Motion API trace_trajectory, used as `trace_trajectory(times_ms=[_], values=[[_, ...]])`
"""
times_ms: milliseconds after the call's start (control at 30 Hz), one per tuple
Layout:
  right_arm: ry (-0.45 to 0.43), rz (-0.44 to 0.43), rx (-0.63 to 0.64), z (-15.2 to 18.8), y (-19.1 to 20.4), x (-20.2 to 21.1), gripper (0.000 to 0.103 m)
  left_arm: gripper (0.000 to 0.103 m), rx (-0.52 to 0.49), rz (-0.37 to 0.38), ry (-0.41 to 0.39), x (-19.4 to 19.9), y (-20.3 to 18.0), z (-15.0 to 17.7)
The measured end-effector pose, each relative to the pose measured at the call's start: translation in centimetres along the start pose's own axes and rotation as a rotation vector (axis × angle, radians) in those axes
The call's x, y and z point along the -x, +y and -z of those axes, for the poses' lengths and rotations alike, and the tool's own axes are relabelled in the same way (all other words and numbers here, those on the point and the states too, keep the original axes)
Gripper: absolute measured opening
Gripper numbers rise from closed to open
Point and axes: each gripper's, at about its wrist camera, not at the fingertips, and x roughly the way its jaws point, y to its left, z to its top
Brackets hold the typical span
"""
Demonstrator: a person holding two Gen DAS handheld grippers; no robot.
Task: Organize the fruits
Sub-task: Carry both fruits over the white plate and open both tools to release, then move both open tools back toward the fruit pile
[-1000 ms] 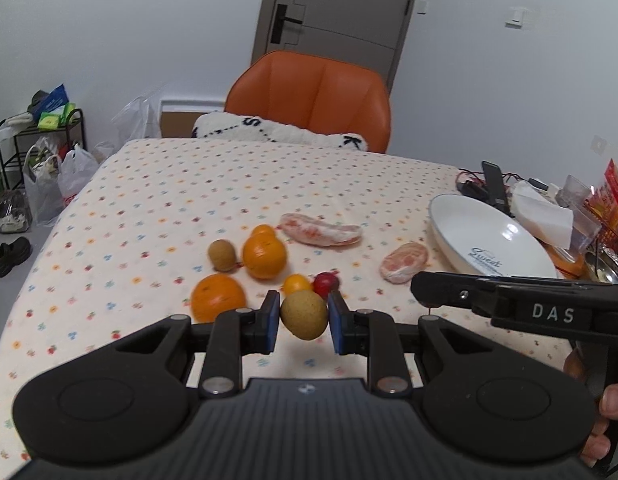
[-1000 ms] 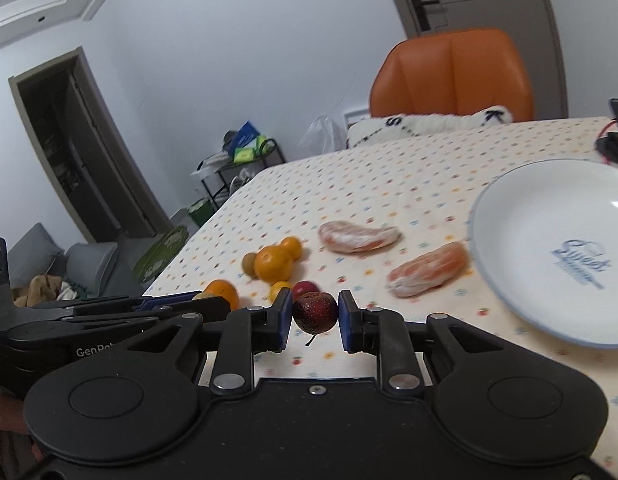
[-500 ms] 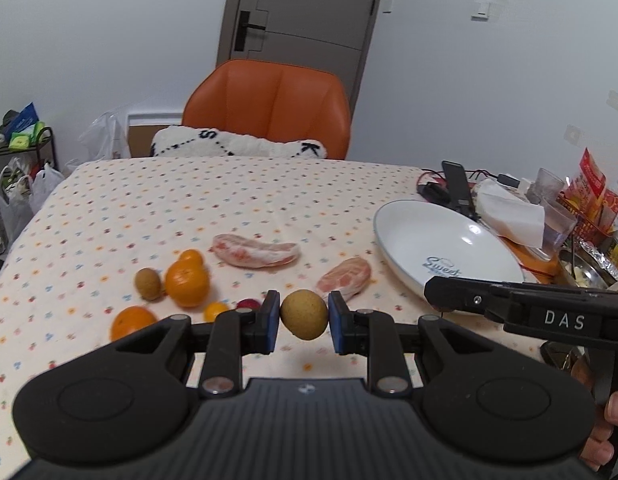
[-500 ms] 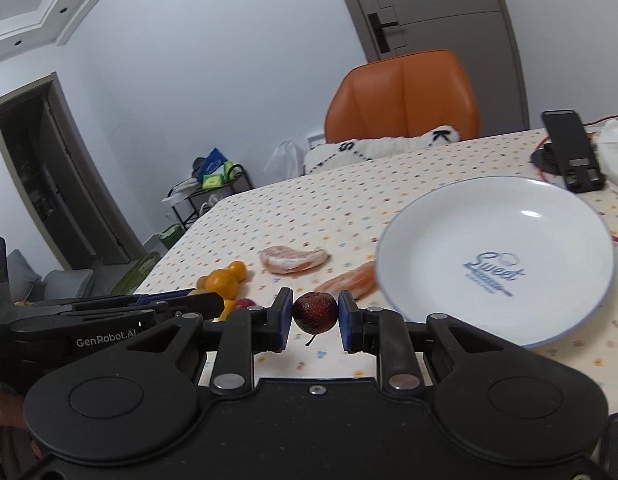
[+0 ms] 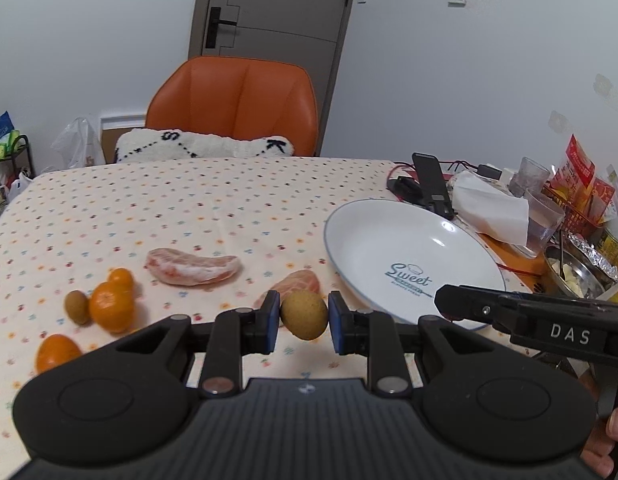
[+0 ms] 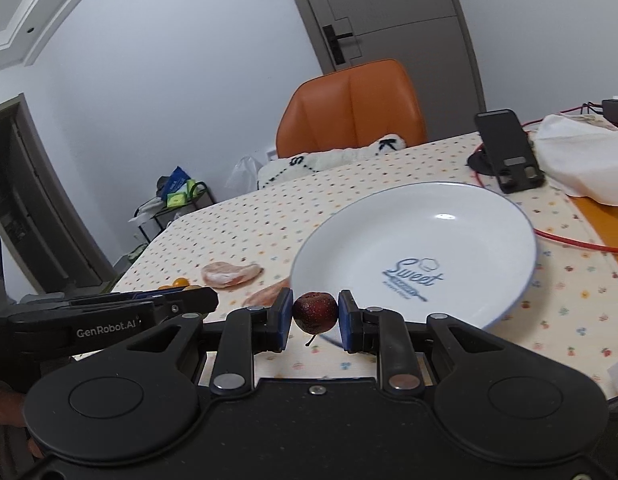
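Left wrist: left claw (image 5: 303,315) grips brown fruit (image 5: 303,314), right claw (image 6: 315,314) clamps red fruit (image 6: 315,312) beside plate (image 6: 489,216).

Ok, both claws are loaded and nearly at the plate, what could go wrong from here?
1. Both claws converge on one plate: the right claw already shows beside the left claw, so they may bump.
2. The brown fruit and the dark red fruit are round and the plate is smooth and shallow; released from height, either might roll out.
3. The red cable lies just past the far rim and could snag.
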Motion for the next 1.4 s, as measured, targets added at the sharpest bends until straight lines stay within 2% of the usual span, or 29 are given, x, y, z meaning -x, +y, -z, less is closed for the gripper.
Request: trace_trajectory(times_ms=[467,733,1033,1267,1400], values=[[-0.001,0.07,-0.042,0.0,-3.0,-0.4,0.023,0.024,-0.043,0.038,0.033,-3.6,-3.4,-1.1],[-0.006,0.117,-0.033,-0.1,-3.5,-0.3,0.028,0.024,-0.068,0.069,0.05,-5.5,-5.3,-1.4],[-0.008,0.133,-0.034,0.1,-3.5,0.4,0.028,0.025,-0.066,0.076,0.05,-6.1,-6.2,-1.6],[-0.011,0.139,-0.038,0.3,-3.2,0.9,0.029,0.032,-0.056,0.042,0.034,-4.7,-5.5,-1.7],[-0.017,0.13,-0.027,0.4,-2.5,1.0,0.034,0.042,-0.049,0.016,0.027,-3.8,-4.8,-1.4]])
